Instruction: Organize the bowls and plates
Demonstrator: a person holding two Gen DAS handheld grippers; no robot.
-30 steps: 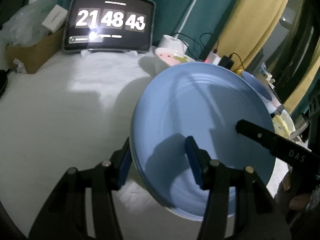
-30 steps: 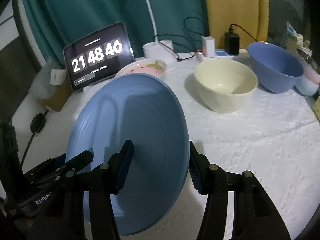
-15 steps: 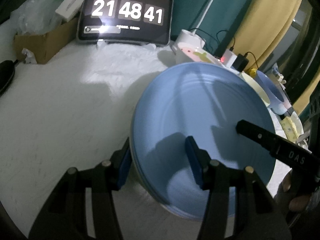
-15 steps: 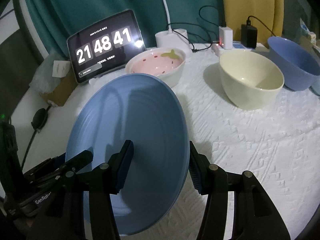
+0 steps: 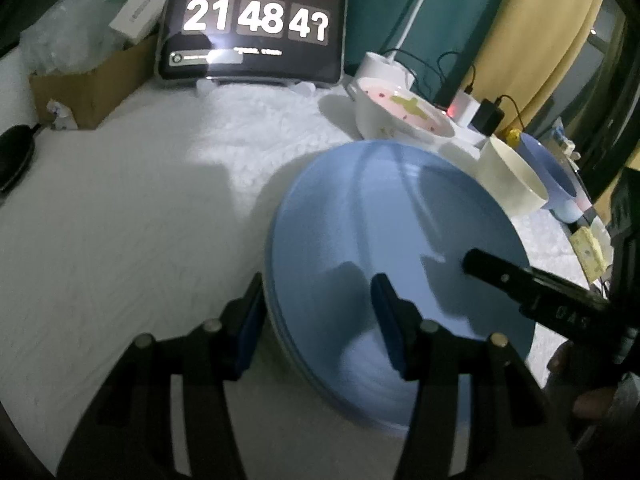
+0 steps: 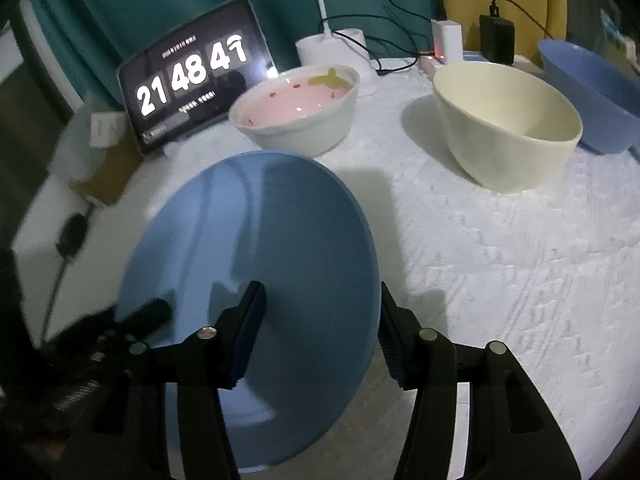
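White textured cloth covers the worktop (image 6: 500,260), which fills most of both views. Over it, in the lower centre of each frame, a blue plate (image 5: 400,240) is held tilted, its upper rim leaning toward the bowls behind it. In the left wrist view a second rim shows along its lower left edge, so it may be more than one plate stacked; I cannot tell for certain.

At upper left stands a tablet (image 6: 192,76) showing a flip clock, propped against a teal curtain. Right of it sit three bowls in a row: a white bowl with a pink inside (image 6: 296,112), a cream bowl (image 6: 508,128) tipped toward the camera, and a blue bowl (image 6: 588,92) at the right edge. A cardboard box (image 5: 88,84) with plastic wrap lies at the far left of the left wrist view.

The left hand-held gripper (image 5: 316,320) straddles the plate's left rim, one pad outside and one over the plate's face, clasping it. The right hand-held gripper (image 6: 320,336) grasps the opposite rim the same way, with its right pad hidden behind the plate's edge.
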